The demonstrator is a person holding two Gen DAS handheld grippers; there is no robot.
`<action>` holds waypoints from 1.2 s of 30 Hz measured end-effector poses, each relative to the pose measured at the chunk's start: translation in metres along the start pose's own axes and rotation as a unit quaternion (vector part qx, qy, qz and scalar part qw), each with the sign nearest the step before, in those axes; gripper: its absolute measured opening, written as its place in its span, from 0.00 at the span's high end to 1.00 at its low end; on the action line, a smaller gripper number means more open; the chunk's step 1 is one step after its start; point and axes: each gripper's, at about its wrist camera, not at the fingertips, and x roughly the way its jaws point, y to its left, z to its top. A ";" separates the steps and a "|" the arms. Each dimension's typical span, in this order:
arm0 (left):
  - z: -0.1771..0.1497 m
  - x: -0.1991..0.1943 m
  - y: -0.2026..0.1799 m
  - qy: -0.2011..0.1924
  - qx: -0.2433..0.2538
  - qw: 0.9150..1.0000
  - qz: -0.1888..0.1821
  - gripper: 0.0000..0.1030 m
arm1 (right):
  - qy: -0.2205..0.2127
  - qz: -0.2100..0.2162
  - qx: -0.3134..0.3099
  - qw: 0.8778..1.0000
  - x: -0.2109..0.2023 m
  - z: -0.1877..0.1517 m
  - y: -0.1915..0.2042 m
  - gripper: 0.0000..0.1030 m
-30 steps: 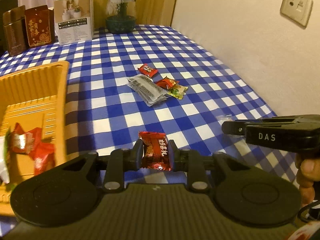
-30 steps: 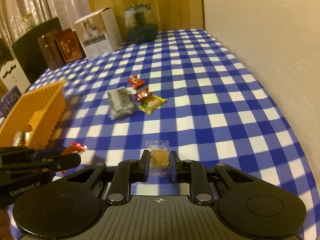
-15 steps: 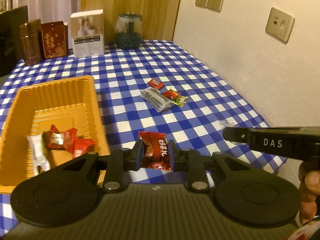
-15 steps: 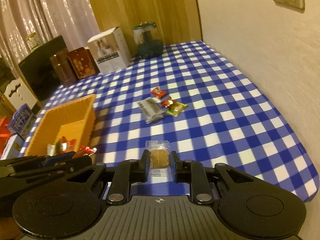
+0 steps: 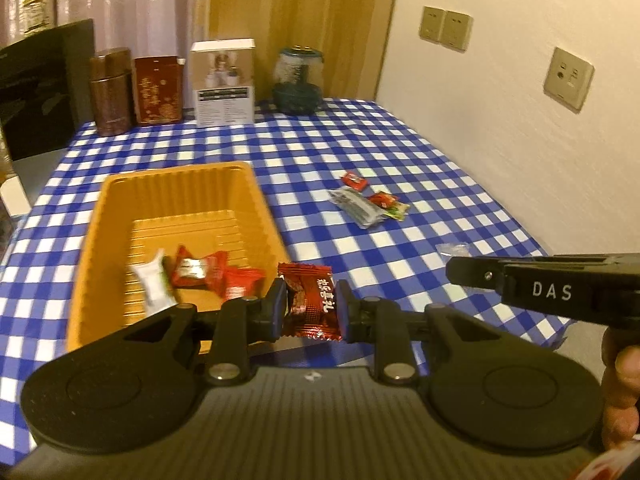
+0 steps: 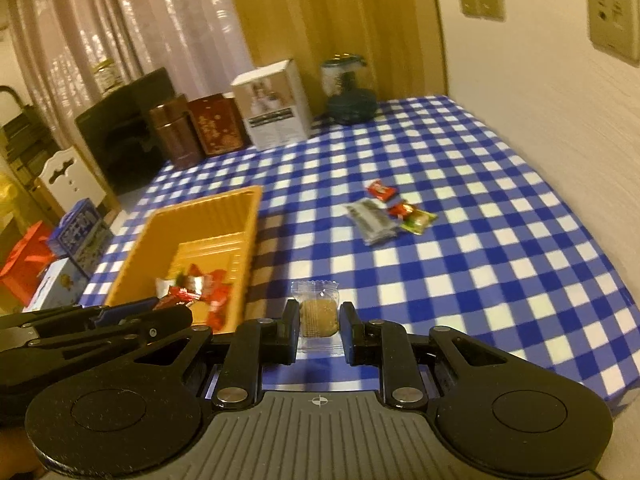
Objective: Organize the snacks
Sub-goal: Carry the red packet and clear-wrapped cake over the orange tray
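My left gripper (image 5: 311,307) is shut on a dark red candy packet (image 5: 310,300), held just right of the orange tray (image 5: 176,190). The tray holds several red and white wrapped snacks (image 5: 200,274). My right gripper (image 6: 319,330) is shut on a clear-wrapped brown biscuit (image 6: 318,316), above the table's near edge, right of the tray (image 6: 216,208). A small heap of snacks (image 5: 368,200) lies on the checked cloth further back; it also shows in the right wrist view (image 6: 390,212). The right gripper's side (image 5: 560,290) shows at right in the left wrist view.
At the table's far edge stand a brown tin (image 5: 110,92), a red box (image 5: 157,90), a white box (image 5: 222,82) and a glass jar (image 5: 298,82). A wall (image 5: 520,120) runs along the right side. Boxes and bags (image 6: 52,248) sit off the table's left.
Both grippers have risen and pulled back with their snacks held. The tray and its contents have come fully into view.
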 end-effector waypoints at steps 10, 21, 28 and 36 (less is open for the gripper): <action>-0.003 -0.022 0.045 -0.005 -0.027 0.999 0.042 0.78 | 0.006 0.037 -0.035 0.999 0.013 0.004 0.046 0.79; -0.003 -0.022 0.075 -0.001 -0.045 0.997 0.063 0.78 | 0.014 0.051 -0.051 0.997 0.030 0.009 0.068 0.79; -0.002 -0.016 0.091 0.002 -0.056 0.996 0.072 0.78 | 0.022 0.056 -0.053 0.997 0.044 0.011 0.074 0.79; -0.001 -0.003 0.109 0.011 -0.065 0.994 0.082 0.78 | 0.035 0.065 -0.046 0.996 0.070 0.015 0.080 0.79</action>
